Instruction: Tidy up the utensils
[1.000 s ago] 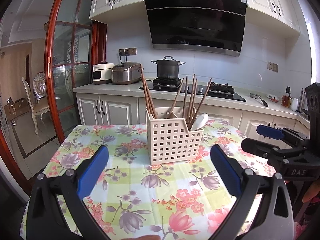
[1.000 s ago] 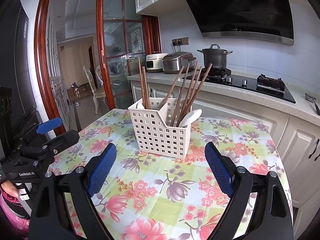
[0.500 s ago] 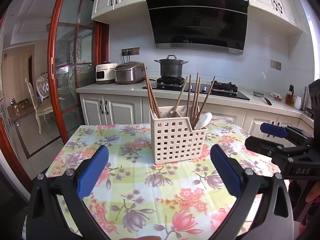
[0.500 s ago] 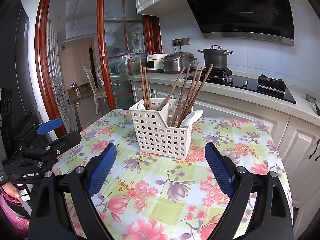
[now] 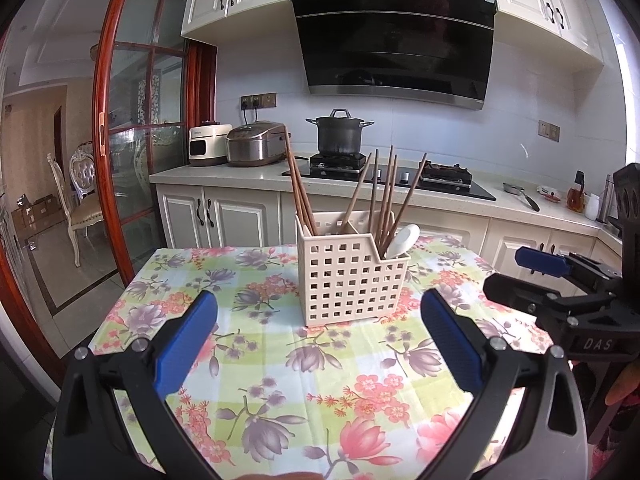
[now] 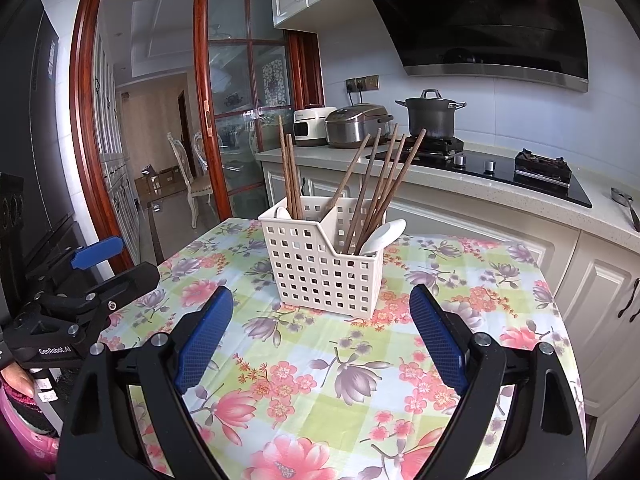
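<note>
A cream perforated utensil caddy (image 5: 352, 280) (image 6: 324, 268) stands on the floral tablecloth (image 5: 280, 360) (image 6: 320, 360). Several brown chopsticks (image 5: 384, 196) (image 6: 376, 184) lean in its compartments, and a white spoon (image 5: 404, 240) (image 6: 384, 236) rests in the right one. My left gripper (image 5: 318, 344) hovers open just short of the caddy, nothing between its blue pads. My right gripper (image 6: 320, 340) is also open and empty, facing the caddy from the other side. Each gripper shows at the edge of the other's view.
Behind the table runs a counter (image 5: 240, 172) with a rice cooker (image 5: 256, 144), a small white appliance (image 5: 208, 140) and a pot (image 5: 340, 132) on the hob. A red-framed glass door (image 5: 140, 140) stands left. A person's fingers (image 6: 18, 380) hold the left gripper's handle.
Both views have shifted slightly, the left one drifting so the caddy sits a little further right and lower. Both grippers stay open and empty.
</note>
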### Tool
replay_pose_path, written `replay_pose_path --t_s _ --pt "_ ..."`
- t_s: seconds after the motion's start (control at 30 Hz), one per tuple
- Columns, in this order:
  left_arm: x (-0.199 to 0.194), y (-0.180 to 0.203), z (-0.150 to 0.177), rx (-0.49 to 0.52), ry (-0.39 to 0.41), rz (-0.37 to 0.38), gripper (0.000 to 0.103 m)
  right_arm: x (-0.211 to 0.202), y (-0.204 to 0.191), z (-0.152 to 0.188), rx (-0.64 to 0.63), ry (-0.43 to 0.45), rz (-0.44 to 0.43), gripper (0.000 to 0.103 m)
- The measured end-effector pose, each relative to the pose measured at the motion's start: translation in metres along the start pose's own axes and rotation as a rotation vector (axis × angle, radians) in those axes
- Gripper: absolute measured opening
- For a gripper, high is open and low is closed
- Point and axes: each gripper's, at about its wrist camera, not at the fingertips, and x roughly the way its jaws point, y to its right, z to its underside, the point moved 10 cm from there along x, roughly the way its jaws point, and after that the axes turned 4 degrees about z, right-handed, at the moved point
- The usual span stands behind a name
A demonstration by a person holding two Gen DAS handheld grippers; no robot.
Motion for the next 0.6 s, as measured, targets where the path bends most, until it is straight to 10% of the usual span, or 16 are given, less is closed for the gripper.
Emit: replay_pose_path --t_s 0.6 --pt "0.0072 -0.0028 0.0049 0.004 -0.025 -0.028 0.099 -0.0002 -0.0004 0.0023 0.003 -0.008 -0.002 0.085"
